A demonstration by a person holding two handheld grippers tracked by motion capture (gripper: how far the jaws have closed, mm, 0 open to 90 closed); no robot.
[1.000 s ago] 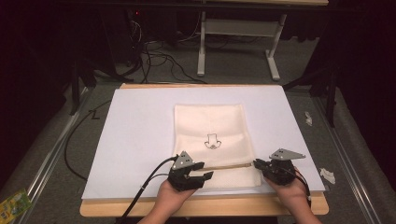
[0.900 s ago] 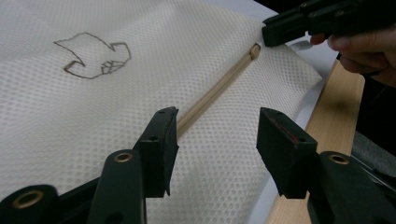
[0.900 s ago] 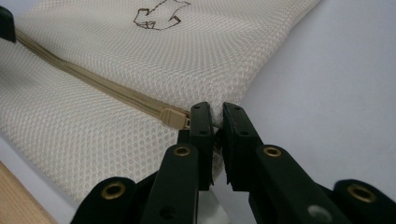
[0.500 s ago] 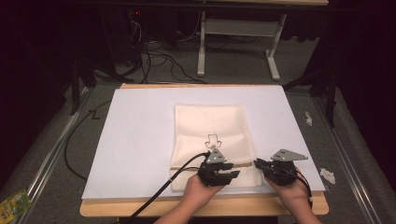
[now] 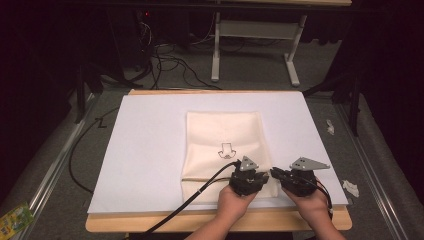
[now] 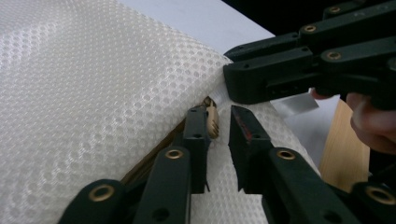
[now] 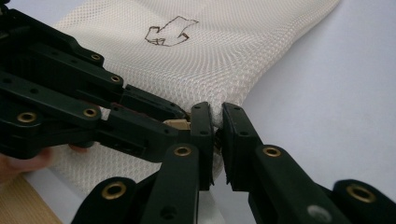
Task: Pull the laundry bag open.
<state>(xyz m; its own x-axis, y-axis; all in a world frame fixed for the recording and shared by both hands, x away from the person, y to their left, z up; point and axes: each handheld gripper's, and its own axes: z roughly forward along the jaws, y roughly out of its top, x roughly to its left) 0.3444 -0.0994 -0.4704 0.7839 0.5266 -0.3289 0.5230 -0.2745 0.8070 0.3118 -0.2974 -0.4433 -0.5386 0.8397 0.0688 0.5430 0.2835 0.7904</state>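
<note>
A cream mesh bag (image 5: 225, 130) with a small arrow drawing (image 5: 226, 150) lies flat on a white sheet (image 5: 150, 150). Both grippers meet at its near right corner. My left gripper (image 5: 265, 176) is shut on the tan zipper pull (image 6: 212, 120), with its jaws (image 6: 218, 119) pinching the pull at their tips. My right gripper (image 5: 275, 173) is shut on the corner of the bag (image 7: 217, 119), where the mesh bunches between its jaws. The left gripper's tips (image 7: 180, 119) touch the right gripper's left jaw. The zipper line along the near edge is hidden under the hands.
The sheet covers a wooden table (image 5: 150, 222). Beyond it are a desk frame (image 5: 250, 45) and floor cables (image 5: 165, 55). Crumpled paper bits (image 5: 350, 187) lie right of the table, and a green packet (image 5: 12, 220) lies on the floor at the lower left.
My left gripper has slid right along the bag's near edge, from the left corner until it meets the right gripper. The right gripper has stayed at the right corner.
</note>
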